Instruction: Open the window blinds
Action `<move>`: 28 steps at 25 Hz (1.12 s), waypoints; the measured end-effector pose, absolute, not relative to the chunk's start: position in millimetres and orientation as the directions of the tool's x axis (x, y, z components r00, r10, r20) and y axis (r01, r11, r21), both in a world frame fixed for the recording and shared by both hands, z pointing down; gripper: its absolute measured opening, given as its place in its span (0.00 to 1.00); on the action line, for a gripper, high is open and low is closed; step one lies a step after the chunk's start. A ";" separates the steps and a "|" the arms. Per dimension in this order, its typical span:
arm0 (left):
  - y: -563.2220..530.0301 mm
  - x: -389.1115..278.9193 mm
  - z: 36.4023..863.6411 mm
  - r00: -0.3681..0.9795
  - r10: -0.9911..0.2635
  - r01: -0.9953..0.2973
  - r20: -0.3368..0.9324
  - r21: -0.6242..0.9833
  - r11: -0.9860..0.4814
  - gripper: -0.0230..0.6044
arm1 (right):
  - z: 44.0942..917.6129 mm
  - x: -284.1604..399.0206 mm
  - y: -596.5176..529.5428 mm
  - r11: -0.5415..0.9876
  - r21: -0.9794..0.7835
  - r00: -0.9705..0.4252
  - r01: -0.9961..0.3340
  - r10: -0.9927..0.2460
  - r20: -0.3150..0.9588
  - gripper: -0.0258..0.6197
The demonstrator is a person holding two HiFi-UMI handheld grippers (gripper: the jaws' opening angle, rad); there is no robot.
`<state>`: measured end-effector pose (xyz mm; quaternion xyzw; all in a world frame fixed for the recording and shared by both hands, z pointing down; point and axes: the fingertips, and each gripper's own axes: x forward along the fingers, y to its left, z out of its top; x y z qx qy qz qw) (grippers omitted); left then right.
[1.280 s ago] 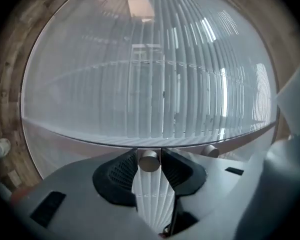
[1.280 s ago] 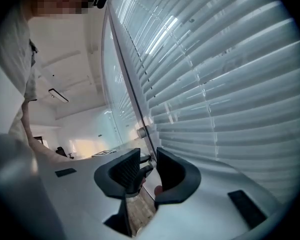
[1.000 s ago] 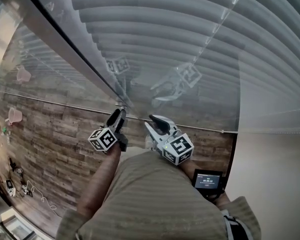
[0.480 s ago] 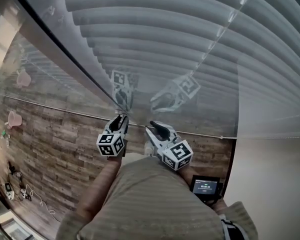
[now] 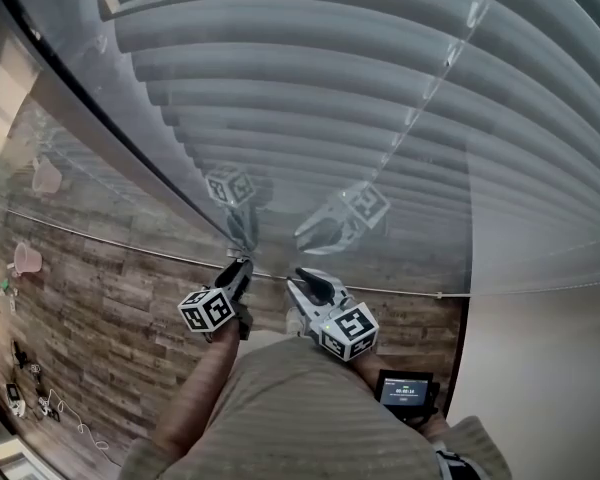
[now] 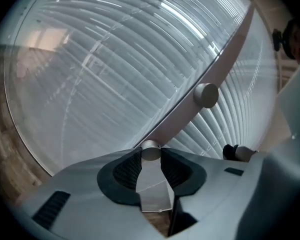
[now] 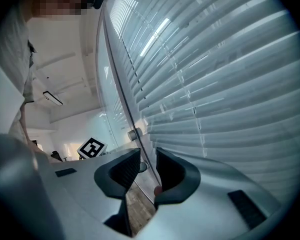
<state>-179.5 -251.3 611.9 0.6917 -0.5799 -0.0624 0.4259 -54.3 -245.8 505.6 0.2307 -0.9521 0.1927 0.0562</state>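
Blinds' knob (image 6: pixel 150 151) sits pinched by the downward-tilted left gripper (image 5: pixel 240 268).

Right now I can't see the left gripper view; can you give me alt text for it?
The left gripper grips a small silver knob between its dark jaws, at the foot of a grey frame strip rising diagonally to the upper right. A second knob sits higher on that strip; white blind slats behind glass fill the rest.

Blinds (image 5: pixel 310 78) ahead, knob (image 6: pixel 150 151) between left tongs (image 5: pixel 239 269), right tongs (image 5: pixel 304 287) just beside
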 end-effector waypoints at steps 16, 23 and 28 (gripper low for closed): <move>-261.5 -171.7 616.1 0.390 -0.914 -0.160 0.110 0.986 0.050 0.25 | 513.6 -42.5 -248.6 0.811 -0.350 -0.883 -0.469 -0.428 0.192 0.21; -257.3 -177.6 646.6 0.277 -0.961 0.172 0.005 0.984 0.054 0.25 | 538.4 -45.1 -241.5 0.820 -0.332 -0.885 -0.466 -0.425 0.191 0.20; -253.2 -180.9 634.7 0.230 -0.973 0.269 -0.004 0.961 0.059 0.25 | 527.1 -47.3 -236.1 0.816 -0.337 -0.883 -0.470 -0.425 0.201 0.20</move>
